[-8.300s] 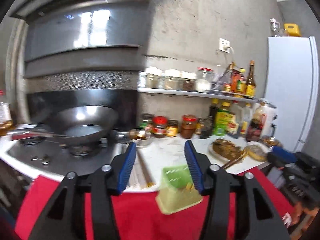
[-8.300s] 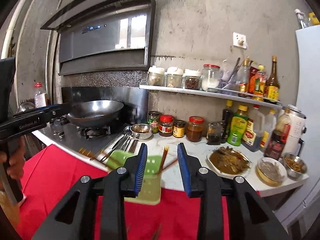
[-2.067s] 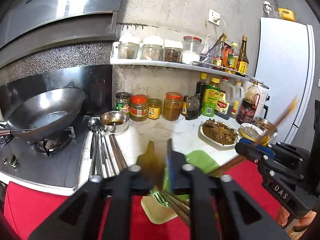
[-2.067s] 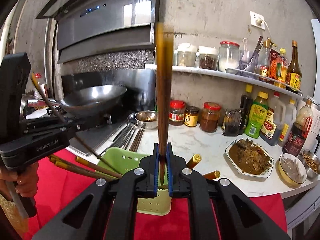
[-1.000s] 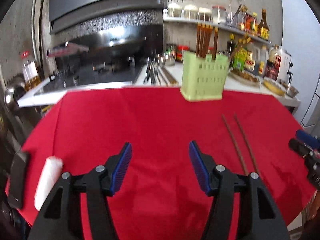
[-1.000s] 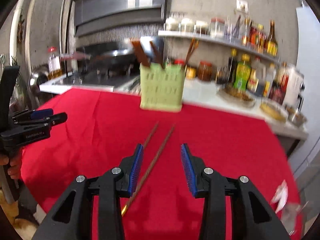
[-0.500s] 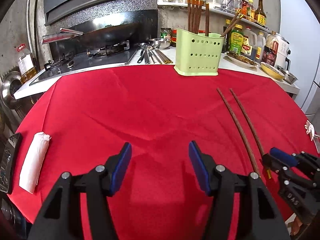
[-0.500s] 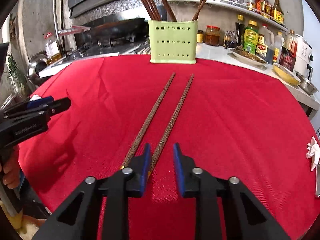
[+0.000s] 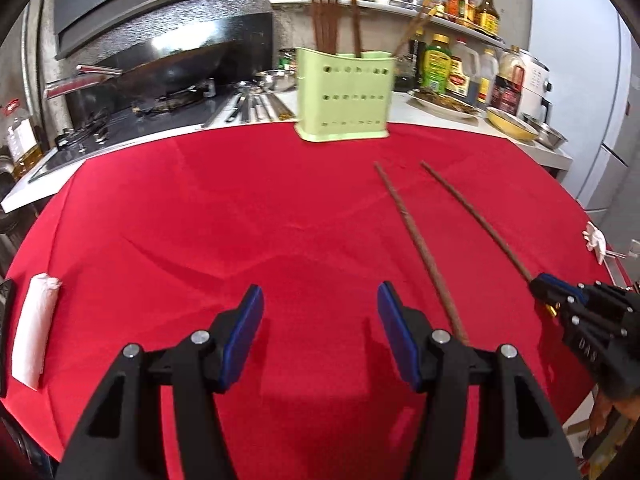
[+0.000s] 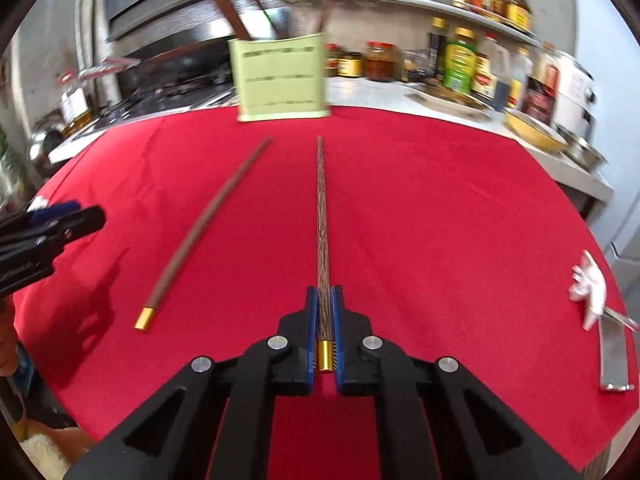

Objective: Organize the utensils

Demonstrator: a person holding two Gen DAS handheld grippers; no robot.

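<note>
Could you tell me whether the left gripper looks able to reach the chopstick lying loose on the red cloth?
Probably yes. The left gripper is open, and the loose chopstick lies just to its right on the bare red cloth, with nothing between them.

The left gripper has two matte black plastic arms with triangular cut-outs near the base. Each finger carries a flat blue ribbed pad on its inner face. Round silver screws sit at the linkage joints, two per side.

The right gripper is of the same build: black arms, triangular cut-outs, silver screws and blue ribbed pads. In the left wrist view its black body bears the white letters "DAS" and small silver screws along the side. In the right wrist view the left gripper's side carries faint white lettering, too blurred to read. Bare skin of a hand shows beneath the right gripper.
</note>
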